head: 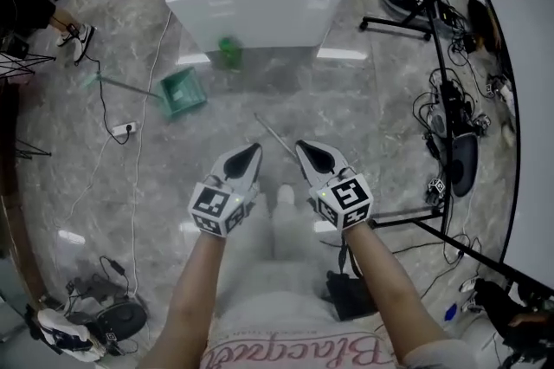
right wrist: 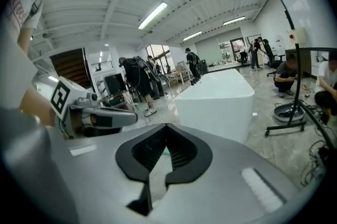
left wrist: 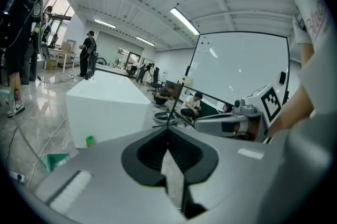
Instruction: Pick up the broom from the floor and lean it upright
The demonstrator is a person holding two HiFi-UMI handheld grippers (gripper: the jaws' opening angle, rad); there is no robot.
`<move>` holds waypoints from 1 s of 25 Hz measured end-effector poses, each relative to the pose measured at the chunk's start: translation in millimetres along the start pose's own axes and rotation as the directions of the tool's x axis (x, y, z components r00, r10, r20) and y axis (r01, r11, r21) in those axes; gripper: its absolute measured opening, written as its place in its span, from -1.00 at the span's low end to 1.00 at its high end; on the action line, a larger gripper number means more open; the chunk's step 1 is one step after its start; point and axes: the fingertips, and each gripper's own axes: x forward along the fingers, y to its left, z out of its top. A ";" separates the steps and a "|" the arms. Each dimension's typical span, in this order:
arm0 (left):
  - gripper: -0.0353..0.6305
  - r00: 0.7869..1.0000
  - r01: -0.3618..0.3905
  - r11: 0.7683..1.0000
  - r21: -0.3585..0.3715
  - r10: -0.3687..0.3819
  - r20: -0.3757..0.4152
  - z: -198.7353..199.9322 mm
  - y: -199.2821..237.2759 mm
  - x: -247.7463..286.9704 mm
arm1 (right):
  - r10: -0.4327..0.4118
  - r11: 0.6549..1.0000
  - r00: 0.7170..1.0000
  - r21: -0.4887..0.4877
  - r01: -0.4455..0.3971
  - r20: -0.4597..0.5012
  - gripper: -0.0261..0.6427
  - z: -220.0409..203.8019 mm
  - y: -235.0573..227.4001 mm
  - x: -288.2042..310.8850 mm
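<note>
the head view alone gives the layout: the broom (head: 180, 92), as i take it, a green trapezoid plastic head on a thin long handle, lies flat on the glossy grey marbled floor (head: 372, 107). it is well ahead and to the left of both grippers, near the front left corner of a smooth white rectangular block (head: 260, 25). a small green bottle (head: 229, 53) stands at that block's front wall. a thin pale rod (head: 275, 136) lies slanted on the floor just past the jaw tips; i cannot tell what it belongs to. the left gripper (head: 251, 154) and right gripper (head: 308, 152), grey shells with black ribbed pads and checker-marked cubes, hang side by side above the person's light trousers (head: 286, 246), touching nothing. their own views add what the head view lacks: in each, the pointed tips meet, closed on nothing, with bare floor showing in the gap behind. the left gripper view shows the broom only as a green blur at lower left, plus a large black-framed white board (left wrist: 242, 68) and crouching people (left wrist: 190, 104). the right gripper view shows a ribbed ceiling with strip lights (right wrist: 152, 13).
</note>
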 end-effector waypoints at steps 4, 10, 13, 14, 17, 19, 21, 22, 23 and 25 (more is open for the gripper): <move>-0.89 0.994 0.031 0.999 0.006 -0.031 -0.104 -54.1 29.8 24.1 | -0.080 0.997 0.987 -0.033 0.076 -0.139 -0.92 -57.9 -23.5 41.9; -0.89 0.969 0.114 0.993 -0.017 -0.115 -0.218 -121.1 69.1 69.0 | -0.123 0.992 0.949 -0.034 0.118 -0.289 -0.92 -139.6 -50.7 99.4; -0.89 0.952 0.141 0.990 -0.002 -0.136 -0.274 -159.6 91.4 92.8 | -0.138 0.990 0.922 -0.024 0.139 -0.361 -0.92 -188.4 -63.6 129.8; -0.89 0.946 0.148 0.989 0.001 -0.141 -0.293 -175.4 97.4 99.1 | -0.147 0.988 0.908 -0.016 0.154 -0.392 -0.92 -207.1 -68.0 137.4; -0.89 0.928 0.164 0.986 0.006 -0.152 -0.339 -222.8 113.9 117.9 | -0.154 0.983 0.872 0.020 0.184 -0.464 -0.91 -262.7 -79.6 161.1; -0.89 0.919 0.168 0.986 0.004 -0.155 -0.364 -253.2 123.4 130.2 | -0.129 0.985 0.849 0.034 0.170 -0.512 -0.79 -299.5 -84.6 177.7; -0.89 0.912 0.173 0.985 -0.010 -0.164 -0.376 -278.9 129.6 142.0 | -0.105 0.989 0.822 0.029 0.146 -0.560 -0.76 -332.7 -89.1 192.5; -0.89 0.910 0.177 0.984 -0.018 -0.171 -0.378 -290.5 131.6 148.3 | -0.102 0.990 0.808 0.019 0.138 -0.580 -0.71 -347.4 -93.0 199.0; -0.89 0.908 0.182 0.983 -0.025 -0.178 -0.380 -302.1 133.0 154.5 | -0.103 0.991 0.794 0.006 0.133 -0.599 -0.67 -362.1 -98.1 204.7; -0.89 0.902 0.186 0.982 -0.038 -0.186 -0.389 -325.1 135.3 165.6 | -0.112 0.991 0.767 -0.013 0.134 -0.632 -0.61 -392.2 -109.7 214.5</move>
